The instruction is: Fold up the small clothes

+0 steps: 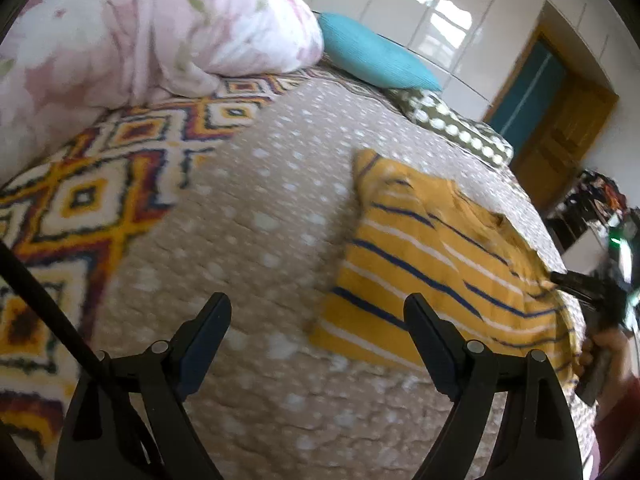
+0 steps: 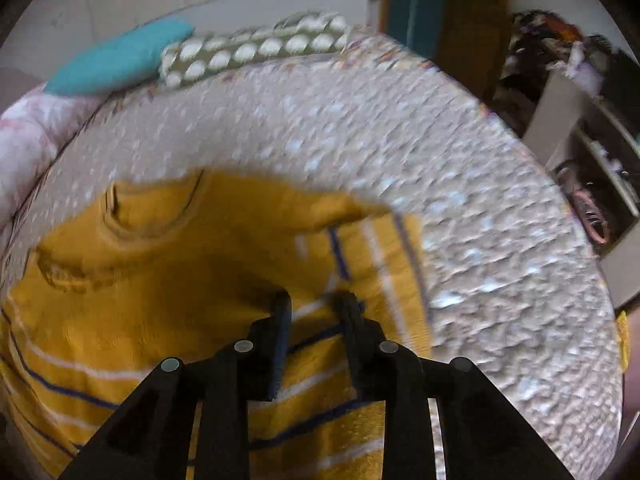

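Note:
A small yellow shirt (image 1: 432,256) with navy and white stripes lies on the beige dotted bedspread (image 1: 248,216), partly folded. My left gripper (image 1: 318,312) is open and empty, hovering just left of the shirt's near corner. My right gripper (image 2: 316,300) has its fingers close together with a fold of the shirt (image 2: 160,280) between them, at the sleeve side; the neckline lies at the far left. The right gripper also shows in the left wrist view (image 1: 588,288), at the shirt's right edge.
A pink floral duvet (image 1: 132,28), a teal pillow (image 1: 372,56) and a dotted olive pillow (image 1: 456,124) lie at the head of the bed. A patterned blanket (image 1: 80,192) covers the left side. A wooden door (image 1: 560,128) and cluttered shelves (image 2: 592,152) stand beyond the bed.

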`<state>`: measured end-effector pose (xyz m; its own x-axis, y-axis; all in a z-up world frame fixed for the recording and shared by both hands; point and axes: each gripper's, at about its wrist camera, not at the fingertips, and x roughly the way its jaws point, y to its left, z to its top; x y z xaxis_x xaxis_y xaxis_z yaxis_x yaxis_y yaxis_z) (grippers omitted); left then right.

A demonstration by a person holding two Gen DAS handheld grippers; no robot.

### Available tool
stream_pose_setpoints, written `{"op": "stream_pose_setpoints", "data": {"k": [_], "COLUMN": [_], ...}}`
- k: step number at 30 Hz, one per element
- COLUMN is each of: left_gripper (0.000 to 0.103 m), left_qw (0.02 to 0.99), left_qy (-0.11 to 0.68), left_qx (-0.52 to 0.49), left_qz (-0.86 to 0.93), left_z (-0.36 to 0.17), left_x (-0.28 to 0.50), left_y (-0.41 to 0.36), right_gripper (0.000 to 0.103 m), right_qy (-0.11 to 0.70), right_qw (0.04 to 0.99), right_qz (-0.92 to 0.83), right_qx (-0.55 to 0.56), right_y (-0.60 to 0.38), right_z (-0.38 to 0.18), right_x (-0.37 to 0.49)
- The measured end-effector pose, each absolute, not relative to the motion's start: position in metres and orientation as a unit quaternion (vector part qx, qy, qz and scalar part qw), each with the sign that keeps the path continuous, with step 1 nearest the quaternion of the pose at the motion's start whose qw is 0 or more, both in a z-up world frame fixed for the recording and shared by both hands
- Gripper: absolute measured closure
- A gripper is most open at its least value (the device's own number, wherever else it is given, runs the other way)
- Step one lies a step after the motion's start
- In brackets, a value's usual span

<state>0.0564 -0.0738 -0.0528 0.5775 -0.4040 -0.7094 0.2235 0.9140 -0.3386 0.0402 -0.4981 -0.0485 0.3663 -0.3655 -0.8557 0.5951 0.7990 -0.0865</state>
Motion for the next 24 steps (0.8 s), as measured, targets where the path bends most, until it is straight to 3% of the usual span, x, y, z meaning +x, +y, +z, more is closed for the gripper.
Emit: {"op": "stream_pose_setpoints", "data": {"k": [2, 7, 12, 16, 24], "left_gripper": [0.016, 0.016, 0.016, 0.016, 0.016], "left_qw": [0.883, 0.870, 0.894, 0.903, 0.913], "left_qy": [0.430, 0.469, 0.431, 0.413, 0.393], "left_qx": [-0.101, -0.092, -0.078, -0.083, -0.087], "left_qz": [-0.157, -0.125, -0.098, -0.086, -0.065], "left_z": [-0.056, -0.076, -0.063, -0.054, -0.043], "left_x": [0.062, 0.077, 0.066, 0.061, 0.059], "left_y": [-0.068, -0.060, -0.055, -0.046, -0.025], "right_gripper": [0.056, 0.055, 0.054, 0.054, 0.054], "right_qy": [0.466, 0.449, 0.449, 0.448, 0.450], "right_qw": [0.837, 0.873, 0.889, 0.889, 0.874], "right_qz": [-0.279, -0.188, -0.092, -0.029, 0.028], "right_qx": [0.071, 0.033, 0.001, -0.092, -0.180], "right_y": [-0.469, -0.396, -0.312, -0.238, -0.168], "right_z": [-0.030, -0.011, -0.013, -0.025, -0.056], "right_x": [0.036, 0.022, 0.008, 0.004, 0.007]}}
